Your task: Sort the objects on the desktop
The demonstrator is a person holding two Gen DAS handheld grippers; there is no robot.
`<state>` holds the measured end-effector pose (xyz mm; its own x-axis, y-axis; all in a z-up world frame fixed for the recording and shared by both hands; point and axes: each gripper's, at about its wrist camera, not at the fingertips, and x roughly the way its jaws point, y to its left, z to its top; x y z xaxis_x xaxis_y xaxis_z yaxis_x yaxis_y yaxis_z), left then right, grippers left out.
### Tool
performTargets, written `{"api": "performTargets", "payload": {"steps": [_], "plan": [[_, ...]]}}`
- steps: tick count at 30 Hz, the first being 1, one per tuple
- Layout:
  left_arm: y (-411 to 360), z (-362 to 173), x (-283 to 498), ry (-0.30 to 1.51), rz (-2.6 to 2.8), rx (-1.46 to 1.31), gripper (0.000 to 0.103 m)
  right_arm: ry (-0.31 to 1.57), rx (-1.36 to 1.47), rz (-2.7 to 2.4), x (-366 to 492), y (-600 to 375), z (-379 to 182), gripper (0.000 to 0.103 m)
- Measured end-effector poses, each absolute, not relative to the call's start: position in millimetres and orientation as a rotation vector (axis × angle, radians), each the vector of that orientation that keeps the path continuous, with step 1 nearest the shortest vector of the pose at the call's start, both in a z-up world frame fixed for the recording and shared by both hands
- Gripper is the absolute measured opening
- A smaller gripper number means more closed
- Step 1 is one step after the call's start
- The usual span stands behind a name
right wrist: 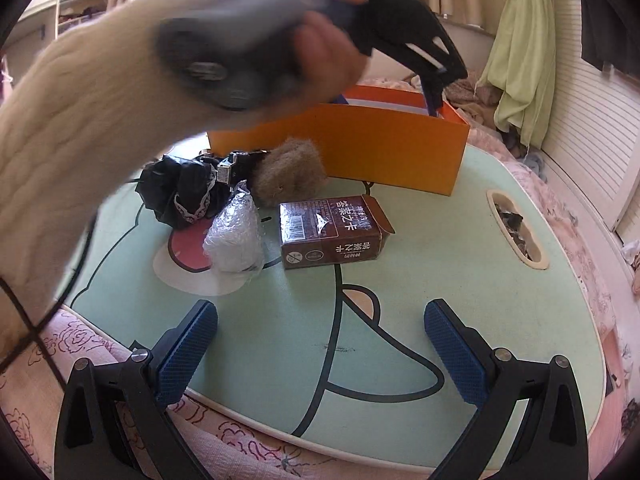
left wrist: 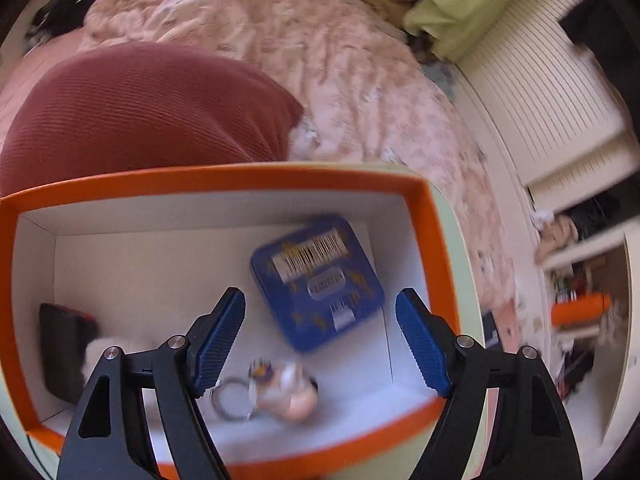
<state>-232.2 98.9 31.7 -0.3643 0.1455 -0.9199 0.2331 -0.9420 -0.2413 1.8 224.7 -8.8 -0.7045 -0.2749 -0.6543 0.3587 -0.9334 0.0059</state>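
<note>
Carton (right wrist: 334, 232) on surface (right wrist: 440, 272): light, stiff, grab across long sides. Left tongs (left wrist: 320, 338) released, empty over box (left wrist: 216, 180). Right tongs (right wrist: 320, 354) released, empty.

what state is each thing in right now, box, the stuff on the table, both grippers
orange box: open, no lid, holds items
blue tin: lying flat inside the box, barcode up
keychain figure: lying inside the box
brown carton: on its side on the table, end flap open
plastic-wrapped bundle: wrapped, on the table
left gripper: open, empty, over the box
right gripper: open, empty, above the table
</note>
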Motion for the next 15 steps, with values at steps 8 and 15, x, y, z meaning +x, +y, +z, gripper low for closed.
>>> {"api": "performTargets", "payload": {"steps": [8, 15], "plan": [[88.4, 23.2, -243.9, 0.620, -2.396, 1.677, 0.071, 0.164, 0.978, -2.611, 1.4, 225.9, -8.0, 0.103], [114.5, 27.3, -258.2, 0.279, -2.303, 1.700, 0.072, 0.153, 0.985, -2.603, 1.0, 227.0, -7.8, 0.103]]}}
